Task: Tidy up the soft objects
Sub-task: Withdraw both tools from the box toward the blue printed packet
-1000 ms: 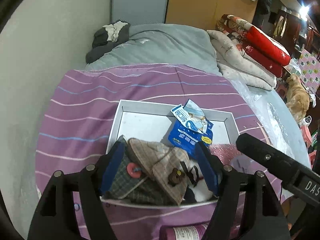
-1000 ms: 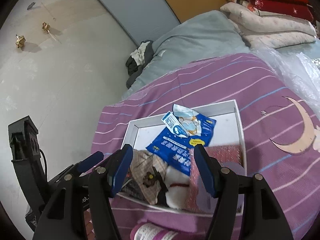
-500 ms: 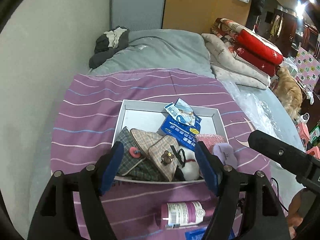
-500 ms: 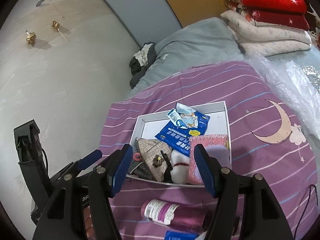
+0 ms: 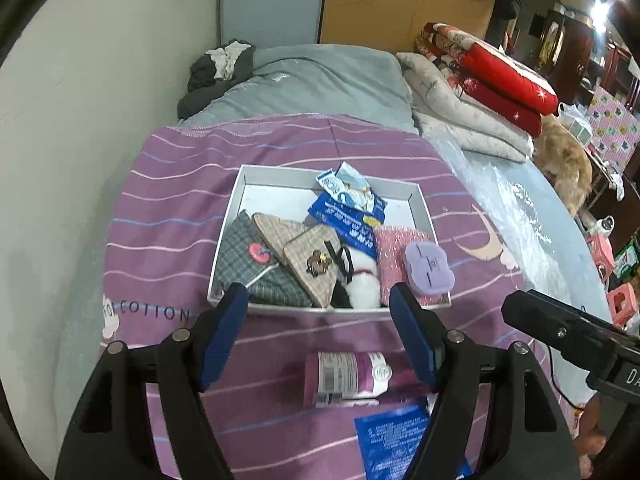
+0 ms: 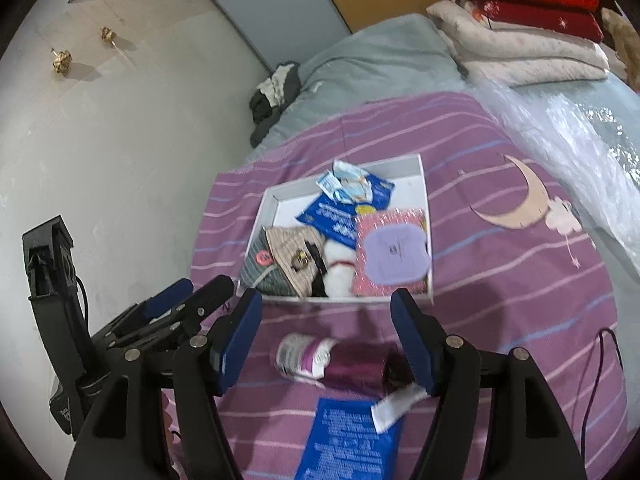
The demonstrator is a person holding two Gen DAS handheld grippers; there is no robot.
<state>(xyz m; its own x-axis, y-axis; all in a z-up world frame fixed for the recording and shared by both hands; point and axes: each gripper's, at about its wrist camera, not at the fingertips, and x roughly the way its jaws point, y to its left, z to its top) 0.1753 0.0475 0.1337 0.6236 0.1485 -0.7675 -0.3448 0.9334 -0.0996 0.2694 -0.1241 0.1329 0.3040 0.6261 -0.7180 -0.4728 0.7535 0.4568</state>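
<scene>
A white tray (image 5: pixel 276 178) (image 6: pixel 422 184) lies on the purple striped bedspread. In it are plaid pouches (image 5: pixel 276 256) (image 6: pixel 286 258), a white fluffy piece (image 5: pixel 362 286) (image 6: pixel 338 272), blue packets (image 5: pixel 348 220) (image 6: pixel 340 210) and a pink glittery pouch (image 5: pixel 394 248) (image 6: pixel 380 284) with a lilac pad (image 5: pixel 428 268) (image 6: pixel 394 256) on top. My left gripper (image 5: pixel 318 300) is open and empty, hovering before the tray's near edge. My right gripper (image 6: pixel 326 306) hangs there too, its jaws opening with nothing between them.
A purple bottle (image 5: pixel 346 374) (image 6: pixel 332 362) lies on its side on the bedspread in front of the tray, with a blue packet (image 5: pixel 400 436) (image 6: pixel 352 436) nearer still. Folded quilts (image 5: pixel 480 92) and clear plastic (image 5: pixel 516 216) sit to the right; a grey blanket (image 5: pixel 316 80) lies beyond.
Both grippers have drawn back and up from the tray, so it looks smaller and farther. The bottle and front blue packet have come into view. The pink pouch with the lilac pad now lies uncovered.
</scene>
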